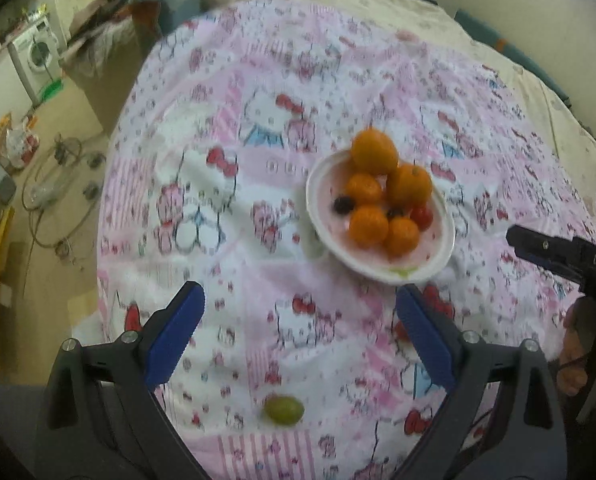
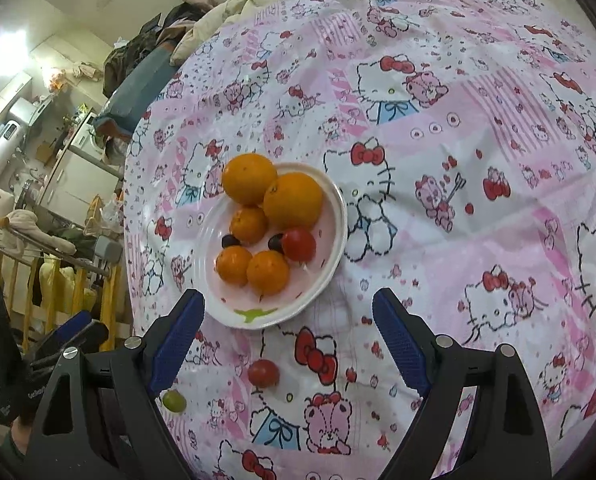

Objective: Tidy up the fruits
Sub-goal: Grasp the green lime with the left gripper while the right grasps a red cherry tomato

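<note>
The plate sat on the patterned bed cover, crowded with oranges, a red tomato and small dark berries. Two fruits lay loose on the cover nearer than the plate: a second tomato and, to its left, a green grape.

The likely trouble was the soft, rumpled cover: a pad nudging either round fruit could send it rolling, and a firm squeeze might burst the grape.

Both grippers hung above the cover, angled steeply downward. The right gripper stood wide and empty, the loose tomato between its fingers' lines. The left gripper was also wide and empty, over the grape.
</note>
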`<control>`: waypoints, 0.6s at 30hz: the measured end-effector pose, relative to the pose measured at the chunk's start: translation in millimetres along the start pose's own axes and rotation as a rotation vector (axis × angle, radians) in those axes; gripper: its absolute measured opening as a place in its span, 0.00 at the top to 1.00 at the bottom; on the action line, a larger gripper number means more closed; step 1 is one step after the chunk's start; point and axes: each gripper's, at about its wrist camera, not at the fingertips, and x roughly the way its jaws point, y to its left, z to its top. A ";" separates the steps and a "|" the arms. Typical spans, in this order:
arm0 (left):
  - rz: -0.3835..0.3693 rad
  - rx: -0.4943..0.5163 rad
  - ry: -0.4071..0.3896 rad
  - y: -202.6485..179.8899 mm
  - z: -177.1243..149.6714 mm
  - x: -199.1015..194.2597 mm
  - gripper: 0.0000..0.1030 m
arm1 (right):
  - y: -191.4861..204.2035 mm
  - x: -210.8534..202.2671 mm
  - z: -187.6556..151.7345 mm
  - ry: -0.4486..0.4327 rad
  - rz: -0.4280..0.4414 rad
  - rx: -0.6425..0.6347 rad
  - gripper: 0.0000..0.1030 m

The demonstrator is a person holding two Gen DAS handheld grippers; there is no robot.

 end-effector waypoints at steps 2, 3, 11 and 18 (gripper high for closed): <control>-0.023 -0.002 0.044 2.8 -6.4 3.8 0.08 | 0.2 2.7 -4.5 0.016 -0.007 0.001 0.14; -0.039 0.007 0.086 4.1 -10.0 7.7 0.08 | -0.2 4.2 -6.9 0.024 -0.012 0.002 0.14; -0.050 0.040 0.271 14.8 -29.7 17.6 0.12 | -5.3 9.0 -14.6 0.047 -0.064 0.033 0.14; 0.002 0.134 0.419 -1.3 -55.0 49.3 0.45 | 2.4 12.4 -16.8 0.069 -0.059 0.004 0.14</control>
